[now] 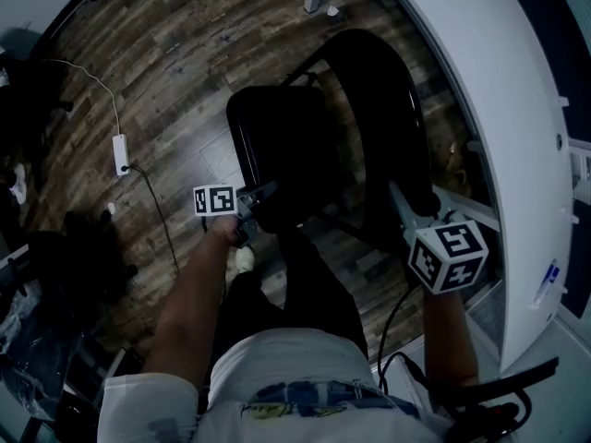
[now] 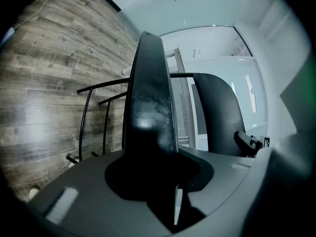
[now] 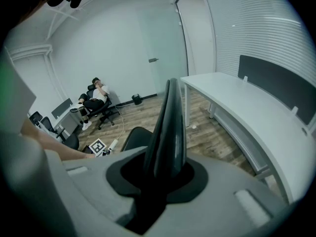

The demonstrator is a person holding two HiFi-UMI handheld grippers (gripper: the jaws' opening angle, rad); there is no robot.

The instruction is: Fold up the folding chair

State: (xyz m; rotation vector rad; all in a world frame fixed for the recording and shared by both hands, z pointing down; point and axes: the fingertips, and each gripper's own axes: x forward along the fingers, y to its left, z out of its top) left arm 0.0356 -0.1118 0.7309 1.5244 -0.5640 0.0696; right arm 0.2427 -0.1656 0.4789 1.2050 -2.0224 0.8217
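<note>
A black folding chair stands on the wood floor below me, its seat [image 1: 277, 141] to the left and its backrest [image 1: 380, 109] to the right. My left gripper [image 1: 261, 195] is shut on the seat's near edge, and the seat [image 2: 149, 102] runs edge-on out of its jaws. My right gripper [image 1: 411, 201] is shut on the backrest's top edge. In the right gripper view the backrest [image 3: 170, 122] rises narrow from between the jaws, with the seat [image 3: 134, 138] lower left. The chair's thin legs [image 2: 89, 117] show against the floor.
A long white curved table [image 1: 503, 109] runs close along the chair's right side. A white power strip [image 1: 121, 153] with its cable lies on the floor to the left. Dark office chairs [image 1: 78, 247] stand at the left. A person sits far back by the wall [image 3: 96, 98].
</note>
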